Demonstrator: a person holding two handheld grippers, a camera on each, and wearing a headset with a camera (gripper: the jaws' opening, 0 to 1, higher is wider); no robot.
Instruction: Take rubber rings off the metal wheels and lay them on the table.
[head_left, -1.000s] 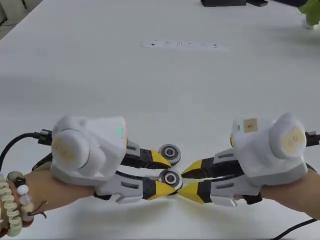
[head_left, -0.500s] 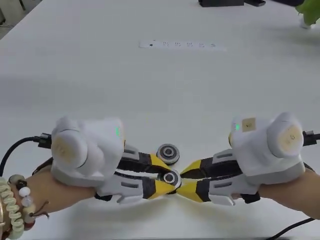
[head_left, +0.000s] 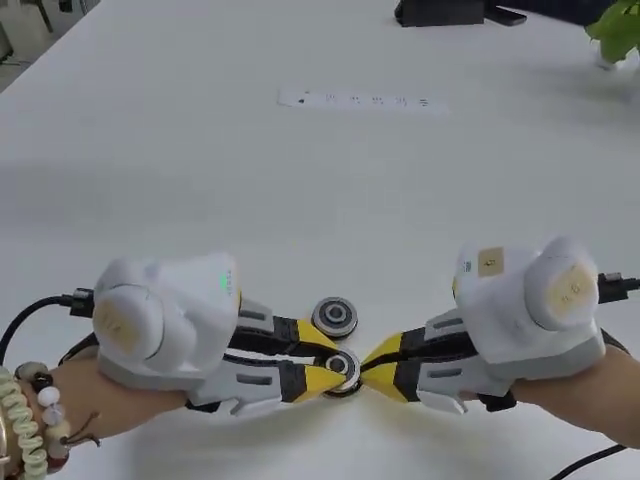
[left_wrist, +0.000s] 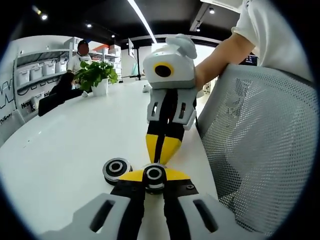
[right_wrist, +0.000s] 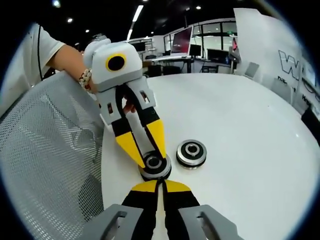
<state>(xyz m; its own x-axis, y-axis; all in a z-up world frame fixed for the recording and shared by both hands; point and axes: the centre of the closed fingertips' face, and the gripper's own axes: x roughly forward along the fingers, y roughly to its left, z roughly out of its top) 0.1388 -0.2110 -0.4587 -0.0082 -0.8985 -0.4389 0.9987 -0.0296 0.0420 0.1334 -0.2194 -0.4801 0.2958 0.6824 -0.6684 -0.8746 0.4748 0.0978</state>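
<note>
Wheel (head_left: 342, 364) held by left gripper (head_left: 331, 363); right gripper (head_left: 367, 362) closed, apparently touching; second wheel (head_left: 334, 316) beside.

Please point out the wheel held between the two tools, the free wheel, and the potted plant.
held wheel (right_wrist: 154, 164): right gripper view, on its hub.
free wheel (head_left: 334, 316): head view, on its hub.
potted plant (left_wrist: 95, 75): left gripper view, on its leaves.

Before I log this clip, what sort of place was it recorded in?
Likely an open-plan office or lab workspace: a long white table, monitors on desks behind, shelves of bins and a mesh chair.
</note>
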